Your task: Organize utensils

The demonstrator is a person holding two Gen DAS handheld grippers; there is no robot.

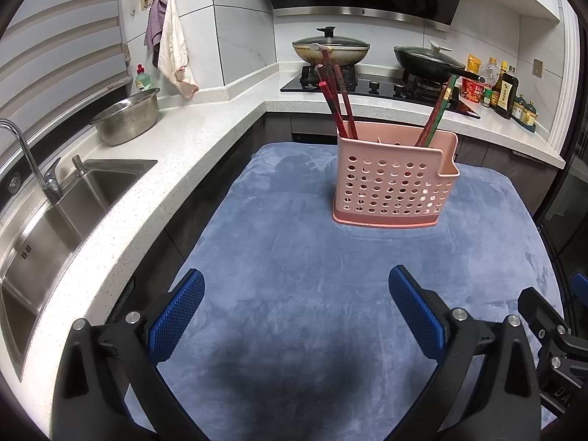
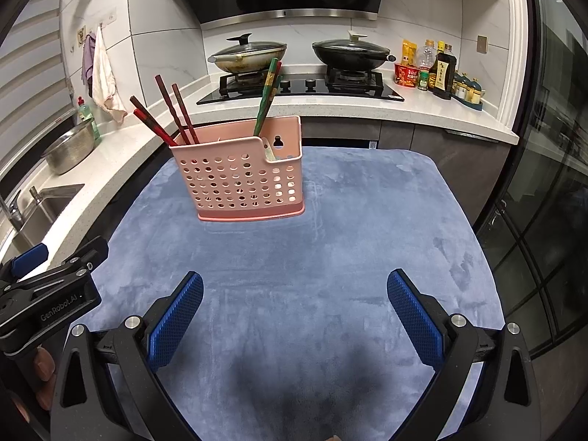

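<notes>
1. Two sets of tongs hover low over the near end of a blue cloth (image 1: pixel 294 294): the left tongs (image 1: pixel 296 308) and the right tongs (image 2: pixel 294 308) both stand spread wide, with nothing between their blue ribbed pads.
2. Each pair shows at the edge of the other's view, so they sit side by side, near each other; fingertips of the person's hand (image 2: pixel 43 367) show under the left pair in the right wrist view.
3. Beyond the bare middle of the cloth stands a pink perforated utensil holder (image 1: pixel 395 187), upright on its base, toward the far end of the cloth-covered worktop.
4. Inside its left part lean several dark red chopsticks (image 1: pixel 340 99), tilted leftward, their tops well above the rim.
5. At its right end, by the notched corner, lean green and red patterned chopsticks (image 1: pixel 439 114), tilted rightward.
6. Left of the cloth runs a white speckled kitchen counter (image 1: pixel 176 154) with a steel sink (image 1: pixel 55 213) and tap, and a steel colander (image 1: pixel 126 121) farther along.
7. Farther back sits a black hob (image 2: pixel 301 90) carrying two lidded woks, under a range hood.
8. Right of the hob stand bottles and jars (image 2: pixel 437 71); on the left wall hang cloths (image 1: pixel 172 47).
</notes>
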